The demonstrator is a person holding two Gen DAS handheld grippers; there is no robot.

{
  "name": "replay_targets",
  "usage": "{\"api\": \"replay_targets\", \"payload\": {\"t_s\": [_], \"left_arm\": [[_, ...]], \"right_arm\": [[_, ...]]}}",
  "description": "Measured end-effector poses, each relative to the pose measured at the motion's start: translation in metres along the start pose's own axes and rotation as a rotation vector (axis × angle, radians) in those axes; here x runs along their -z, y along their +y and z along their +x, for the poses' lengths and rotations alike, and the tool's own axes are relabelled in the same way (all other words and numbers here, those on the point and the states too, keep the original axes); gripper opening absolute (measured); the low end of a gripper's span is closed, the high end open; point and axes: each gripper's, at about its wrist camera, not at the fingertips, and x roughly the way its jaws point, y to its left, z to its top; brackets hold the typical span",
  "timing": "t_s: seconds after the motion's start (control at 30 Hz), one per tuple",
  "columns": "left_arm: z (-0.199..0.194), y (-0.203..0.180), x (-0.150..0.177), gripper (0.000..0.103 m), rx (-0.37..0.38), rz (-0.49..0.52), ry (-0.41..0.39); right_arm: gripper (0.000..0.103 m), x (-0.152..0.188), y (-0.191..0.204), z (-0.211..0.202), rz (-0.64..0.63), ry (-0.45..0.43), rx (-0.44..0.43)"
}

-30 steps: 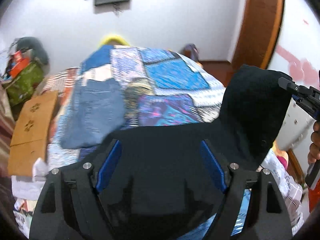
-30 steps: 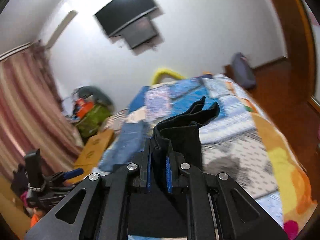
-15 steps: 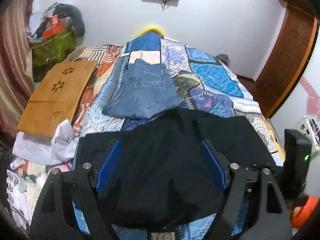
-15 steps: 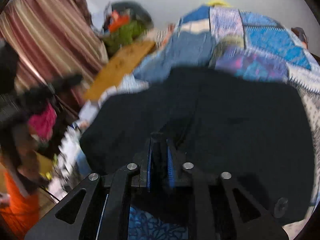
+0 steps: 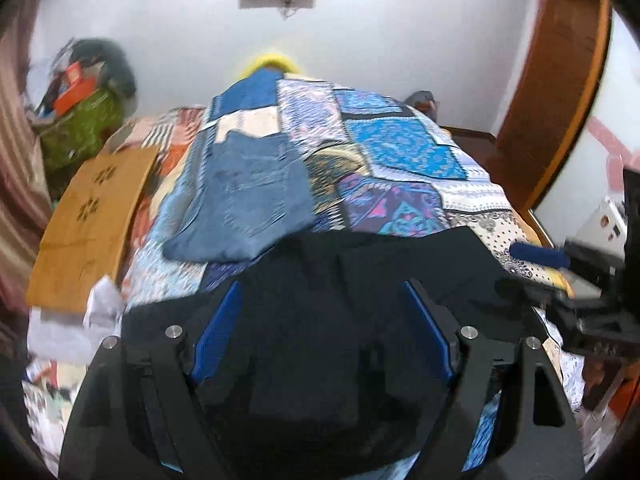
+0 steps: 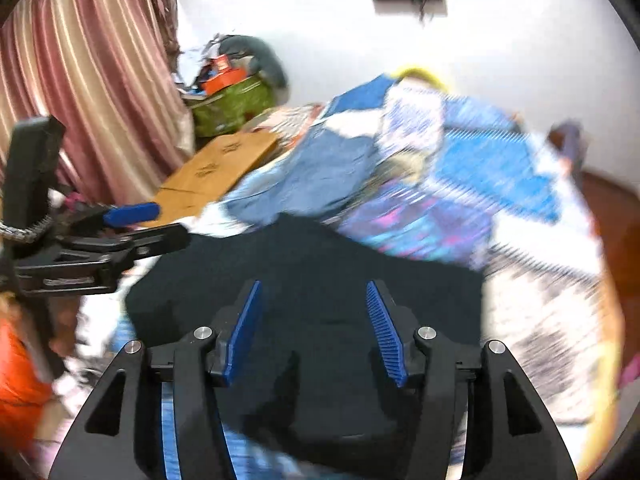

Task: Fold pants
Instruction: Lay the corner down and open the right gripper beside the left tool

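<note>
Both views show black pants (image 5: 360,280); only right's shows curtain (image 6: 80,80).

right view blurs the bedspread (image 6: 460,200); black pants (image 6: 312,272) cut off below.

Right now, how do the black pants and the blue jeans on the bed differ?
The black pants are plain black; the blue jeans are faded denim with a visible stitched pocket. The black pants lie at the near edge of the patchwork bedspread, under the open left gripper and open right gripper; the blue jeans lie farther back, clear of both. The black pants cover more of the view. Both lie flat on the bed, neither gripped.
</note>
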Motion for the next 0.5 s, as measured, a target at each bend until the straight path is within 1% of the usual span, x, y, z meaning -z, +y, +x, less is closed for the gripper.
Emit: {"api": "replay_targets", "payload": {"t_s": [0.13,0.27,0.37,0.43,0.5], "left_arm": [[0.021,-0.027,-0.016,0.081,0.034,0.05,0.018],[0.054,-0.052,-0.026,0.081,0.068,0.099,0.071],[0.081,-0.066,-0.027,0.08,0.066,0.15,0.119],[0.098,-0.076,-0.024,0.07,0.053,0.201,0.155],[0.111,-0.082,-0.019,0.067,0.057,0.237,0.19]], "right_arm": [[0.051,-0.003,-0.032,-0.001,-0.011,-0.003,0.074],[0.051,0.002,-0.048,0.004,0.0,0.021,0.097],[0.051,0.008,-0.059,0.019,-0.004,0.06,0.093],[0.051,0.012,-0.063,0.03,-0.006,0.092,0.071],[0.051,0.018,-0.063,0.042,-0.003,0.135,0.027]]}}
